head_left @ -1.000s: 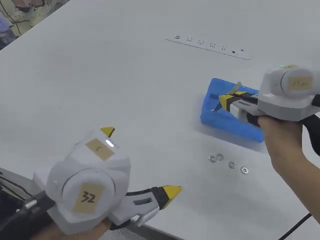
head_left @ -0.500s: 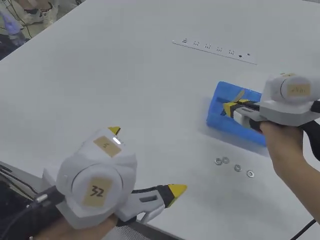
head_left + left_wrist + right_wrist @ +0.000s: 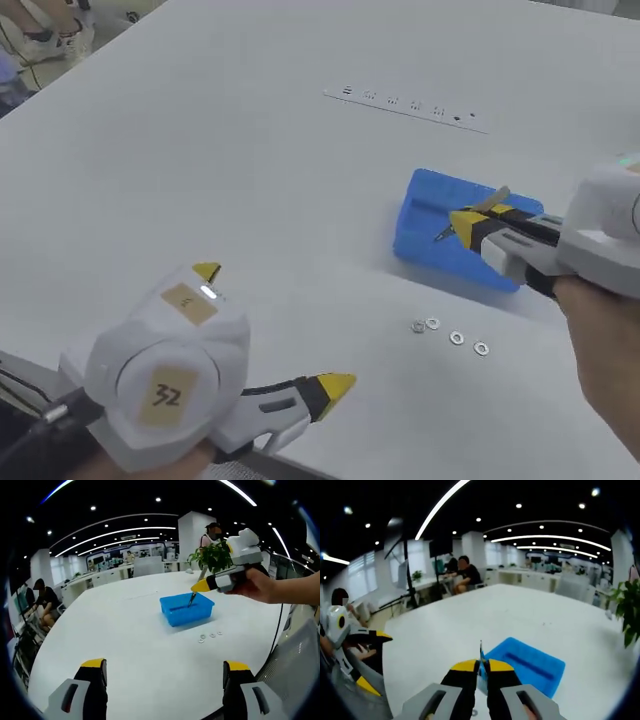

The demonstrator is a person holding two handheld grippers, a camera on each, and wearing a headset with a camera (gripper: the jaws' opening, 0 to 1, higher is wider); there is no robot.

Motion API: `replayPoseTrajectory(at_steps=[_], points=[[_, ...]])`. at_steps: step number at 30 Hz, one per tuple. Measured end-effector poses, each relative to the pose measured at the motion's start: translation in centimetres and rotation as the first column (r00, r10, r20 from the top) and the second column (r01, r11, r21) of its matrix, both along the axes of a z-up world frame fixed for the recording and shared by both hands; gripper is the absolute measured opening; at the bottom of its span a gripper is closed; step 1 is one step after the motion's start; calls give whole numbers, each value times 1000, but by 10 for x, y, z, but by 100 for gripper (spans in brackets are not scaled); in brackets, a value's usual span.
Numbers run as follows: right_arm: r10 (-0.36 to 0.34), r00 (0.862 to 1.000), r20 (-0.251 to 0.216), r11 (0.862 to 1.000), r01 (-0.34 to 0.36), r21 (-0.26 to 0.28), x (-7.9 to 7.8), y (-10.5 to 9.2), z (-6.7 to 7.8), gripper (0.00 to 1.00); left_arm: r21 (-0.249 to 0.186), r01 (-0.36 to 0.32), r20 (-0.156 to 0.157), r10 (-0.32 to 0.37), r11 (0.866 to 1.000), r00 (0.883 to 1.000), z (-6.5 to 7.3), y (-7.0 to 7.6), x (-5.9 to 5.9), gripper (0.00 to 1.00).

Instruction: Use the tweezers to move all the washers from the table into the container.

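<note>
A blue container point(image 3: 440, 255) sits on the white table point(image 3: 250, 170), also seen as container point(image 3: 186, 611) and container point(image 3: 530, 665). Several small washers point(image 3: 456, 338) lie in a row on the table just in front of it, washers point(image 3: 212, 635). My right gripper point(image 3: 462, 226) hovers above the container, shut on metal tweezers point(image 3: 472, 214) that point down into it; tweezers point(image 3: 481, 659) stick out between the closed jaws of the right gripper point(image 3: 481, 667). My left gripper point(image 3: 270, 328) is open at the near table edge, far from the washers; left gripper point(image 3: 164, 672) holds nothing.
A white power strip point(image 3: 405, 103) lies flat across the far side of the table. Bare tabletop spreads left of the container. Office desks, seated people and a potted plant point(image 3: 214, 557) are beyond the table. A hand point(image 3: 260, 585) holds the right gripper point(image 3: 220, 582).
The head camera has shifted. The right gripper has drawn back slightly to the right over the container, still shut on the tweezers. The left gripper stays open near the table edge.
</note>
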State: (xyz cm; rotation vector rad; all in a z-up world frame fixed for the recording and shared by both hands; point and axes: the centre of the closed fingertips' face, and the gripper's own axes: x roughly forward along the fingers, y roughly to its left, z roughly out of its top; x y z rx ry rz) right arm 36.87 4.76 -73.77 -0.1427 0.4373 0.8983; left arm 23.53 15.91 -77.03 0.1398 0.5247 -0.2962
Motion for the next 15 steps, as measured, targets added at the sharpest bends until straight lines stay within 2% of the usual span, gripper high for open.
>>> replayPoseTrajectory(at_steps=[4, 7, 10, 15], points=[[5, 1000, -25, 1000, -5, 8, -15, -1, -6, 3, 2, -6, -4, 6, 1000, 1000, -1, 1, 0, 99], [11, 999, -50, 1000, -11, -2, -24, 0, -17, 3, -1, -12, 8, 12, 1000, 1000, 1, 2, 1, 99], [24, 997, -72, 1000, -25, -17, -32, 1, -30, 3, -2, -15, 7, 15, 1000, 1000, 1, 3, 1, 99], [32, 995, -90, 998, -36, -49, -35, -1, -48, 3, -2, -13, 0, 13, 1000, 1000, 0, 3, 1, 99]])
